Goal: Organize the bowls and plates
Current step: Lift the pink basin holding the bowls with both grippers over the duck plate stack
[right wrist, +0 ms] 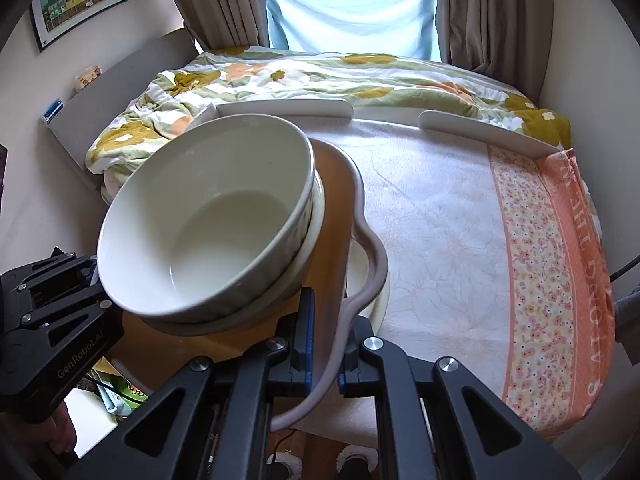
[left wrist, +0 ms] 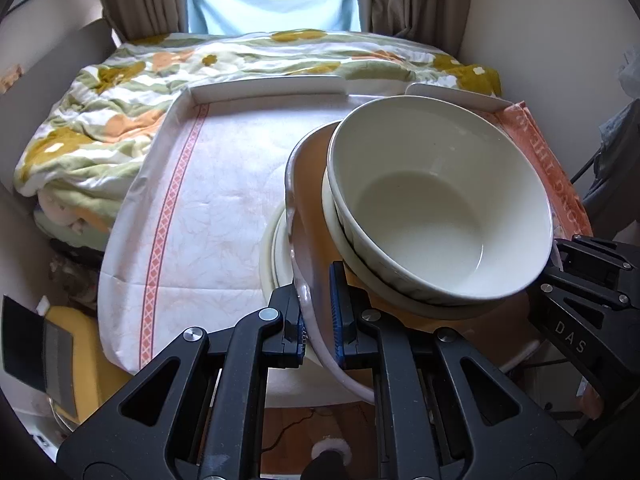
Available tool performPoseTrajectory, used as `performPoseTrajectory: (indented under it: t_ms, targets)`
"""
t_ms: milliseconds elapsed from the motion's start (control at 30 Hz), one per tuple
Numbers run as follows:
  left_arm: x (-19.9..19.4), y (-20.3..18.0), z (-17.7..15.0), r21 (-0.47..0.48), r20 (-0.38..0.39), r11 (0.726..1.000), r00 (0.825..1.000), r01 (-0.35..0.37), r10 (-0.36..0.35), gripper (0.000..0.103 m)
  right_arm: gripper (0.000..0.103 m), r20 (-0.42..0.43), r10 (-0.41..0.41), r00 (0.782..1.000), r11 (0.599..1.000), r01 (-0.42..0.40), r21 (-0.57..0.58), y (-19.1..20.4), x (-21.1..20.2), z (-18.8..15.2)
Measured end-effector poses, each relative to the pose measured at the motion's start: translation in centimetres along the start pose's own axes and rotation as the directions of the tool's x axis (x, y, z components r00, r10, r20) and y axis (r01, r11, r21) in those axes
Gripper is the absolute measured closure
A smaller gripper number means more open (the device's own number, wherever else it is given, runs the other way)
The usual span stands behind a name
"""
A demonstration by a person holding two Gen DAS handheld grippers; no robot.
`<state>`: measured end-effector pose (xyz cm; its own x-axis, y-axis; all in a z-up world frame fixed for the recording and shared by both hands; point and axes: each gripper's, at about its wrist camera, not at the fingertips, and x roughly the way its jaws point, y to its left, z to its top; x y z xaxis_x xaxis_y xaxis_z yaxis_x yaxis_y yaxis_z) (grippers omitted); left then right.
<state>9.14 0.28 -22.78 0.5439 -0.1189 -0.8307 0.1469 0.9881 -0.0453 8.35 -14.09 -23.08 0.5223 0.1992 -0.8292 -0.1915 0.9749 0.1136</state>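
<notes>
A tray (left wrist: 291, 184) with a wavy grey rim and a wooden floor hangs tilted over the cloth-covered table. My left gripper (left wrist: 316, 320) is shut on its near rim. My right gripper (right wrist: 324, 344) is shut on the opposite rim of the tray (right wrist: 360, 196). On the tray stands a deep white bowl (left wrist: 440, 200), nested in a shallower white dish (left wrist: 360, 280). The right wrist view shows the same bowl (right wrist: 208, 220) and dish (right wrist: 316, 216). A cream plate (left wrist: 270, 264) lies on the table, partly hidden under the tray, and the plate (right wrist: 378, 292) peeks out in the right wrist view too.
The table (left wrist: 224, 200) wears a white cloth with an orange stripe, and an orange flowered cloth (right wrist: 552, 260) covers its right side. White raised edges (right wrist: 284, 108) line the far side. Behind lies a bed with a flowered duvet (right wrist: 360, 76). Clutter sits on the floor at the left (left wrist: 68, 344).
</notes>
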Motion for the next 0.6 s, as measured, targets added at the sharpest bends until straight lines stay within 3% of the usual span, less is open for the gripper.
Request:
performPoseTrajectory:
  t_ms: [600]
  targets:
    - [3.5,1.3,-0.7,0.014,0.006,1.000,1.000,0.007,-0.007,0.095,0.095,0.021,-0.006,1.000,1.000,0.005,0.021,0.2,3.3,-0.6]
